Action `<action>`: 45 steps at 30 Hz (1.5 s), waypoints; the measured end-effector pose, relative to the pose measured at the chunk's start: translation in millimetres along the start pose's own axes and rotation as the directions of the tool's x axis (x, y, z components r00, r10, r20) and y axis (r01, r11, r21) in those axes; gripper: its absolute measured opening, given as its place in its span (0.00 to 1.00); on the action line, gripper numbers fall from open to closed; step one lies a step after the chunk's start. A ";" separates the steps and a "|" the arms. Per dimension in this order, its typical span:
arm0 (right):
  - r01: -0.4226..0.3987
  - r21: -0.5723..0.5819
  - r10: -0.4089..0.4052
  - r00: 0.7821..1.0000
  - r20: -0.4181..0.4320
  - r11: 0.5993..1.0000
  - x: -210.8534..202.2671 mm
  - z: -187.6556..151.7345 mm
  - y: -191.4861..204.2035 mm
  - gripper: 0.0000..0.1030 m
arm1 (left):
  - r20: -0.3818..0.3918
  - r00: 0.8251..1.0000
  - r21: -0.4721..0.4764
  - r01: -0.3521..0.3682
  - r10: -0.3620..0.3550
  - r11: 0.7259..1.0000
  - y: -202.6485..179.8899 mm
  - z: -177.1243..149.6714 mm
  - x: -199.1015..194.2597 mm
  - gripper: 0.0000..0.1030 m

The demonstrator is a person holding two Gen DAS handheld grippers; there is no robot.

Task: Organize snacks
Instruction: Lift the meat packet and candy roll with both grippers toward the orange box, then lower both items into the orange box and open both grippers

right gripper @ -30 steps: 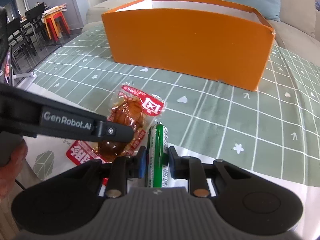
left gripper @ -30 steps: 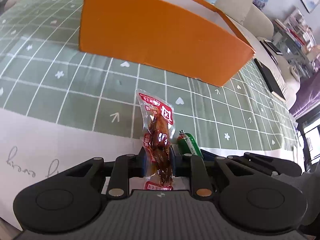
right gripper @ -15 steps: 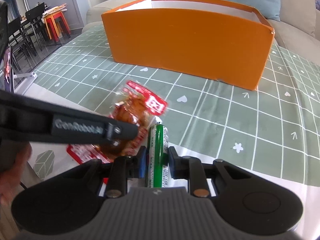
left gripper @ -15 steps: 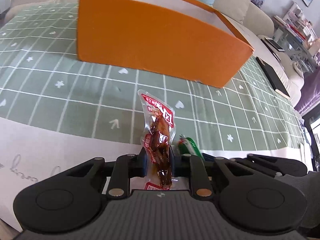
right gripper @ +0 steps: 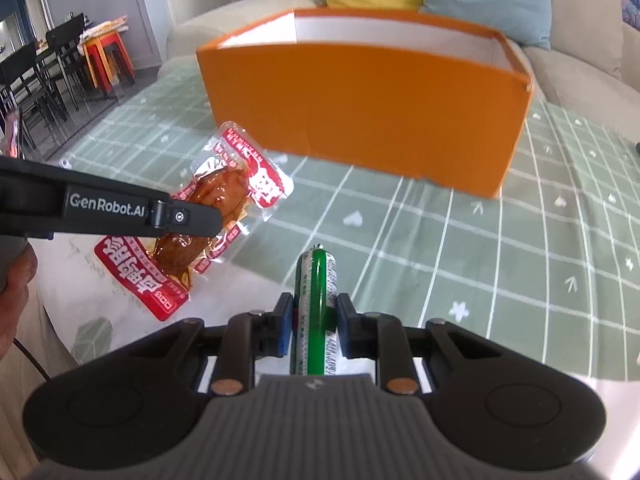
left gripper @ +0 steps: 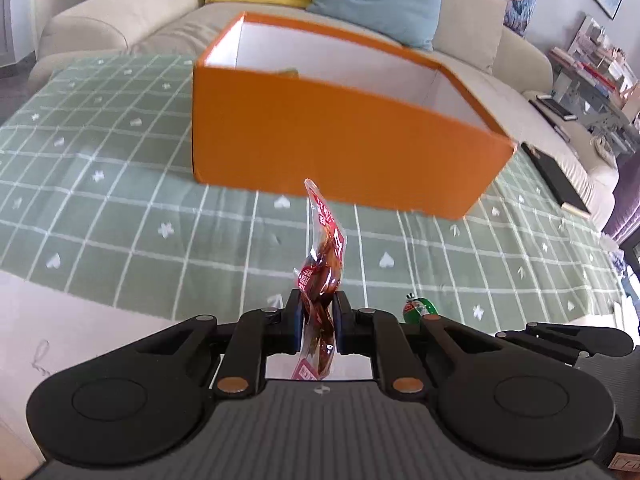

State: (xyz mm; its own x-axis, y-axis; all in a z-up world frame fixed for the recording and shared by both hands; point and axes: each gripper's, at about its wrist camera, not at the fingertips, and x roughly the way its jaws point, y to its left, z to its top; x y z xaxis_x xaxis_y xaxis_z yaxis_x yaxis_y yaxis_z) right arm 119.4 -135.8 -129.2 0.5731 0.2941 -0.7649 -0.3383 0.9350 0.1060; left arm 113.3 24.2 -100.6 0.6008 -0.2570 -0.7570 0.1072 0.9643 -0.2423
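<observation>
My left gripper is shut on a clear red-printed meat snack pouch and holds it on edge above the table. The same pouch hangs from the left gripper's fingers in the right wrist view. My right gripper is shut on a green sausage stick; its tip shows in the left wrist view. An open orange box with white inside stands ahead, also in the right wrist view. Something small lies inside it, mostly hidden.
A green checked tablecloth covers the table, with a white border at the near edge. A beige sofa with yellow and blue cushions lies behind the box. A dark flat device lies at the table's far right. Chairs stand at left.
Both grippers have risen with their snacks and tilted up, so the box's open top and the sofa now show. The pouch has turned edge-on in the left wrist view.
</observation>
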 end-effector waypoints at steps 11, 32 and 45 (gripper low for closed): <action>0.040 0.017 -0.041 0.996 0.079 0.999 -23.7 48.0 -11.6 0.19 | 0.098 0.995 0.042 0.017 -0.021 0.999 -5.7 55.7 -21.8 0.15; 0.042 0.027 -0.047 0.980 0.195 0.999 -7.0 186.1 -55.4 0.19 | 0.170 0.985 0.149 0.003 -0.029 0.989 -13.8 169.8 13.6 0.15; 0.015 0.126 -0.015 1.000 -0.001 0.992 85.6 216.7 -75.5 0.19 | 0.031 0.998 0.145 -0.060 0.056 0.988 -2.0 175.1 90.3 0.15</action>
State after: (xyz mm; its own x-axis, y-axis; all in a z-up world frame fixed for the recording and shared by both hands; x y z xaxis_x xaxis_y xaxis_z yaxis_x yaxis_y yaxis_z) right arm 355.7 -138.3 -64.9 0.5775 0.2796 -0.7671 -0.2328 0.9569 0.1735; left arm 306.1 10.4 -62.3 0.6300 -0.2004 -0.7503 0.1843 0.9771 -0.1063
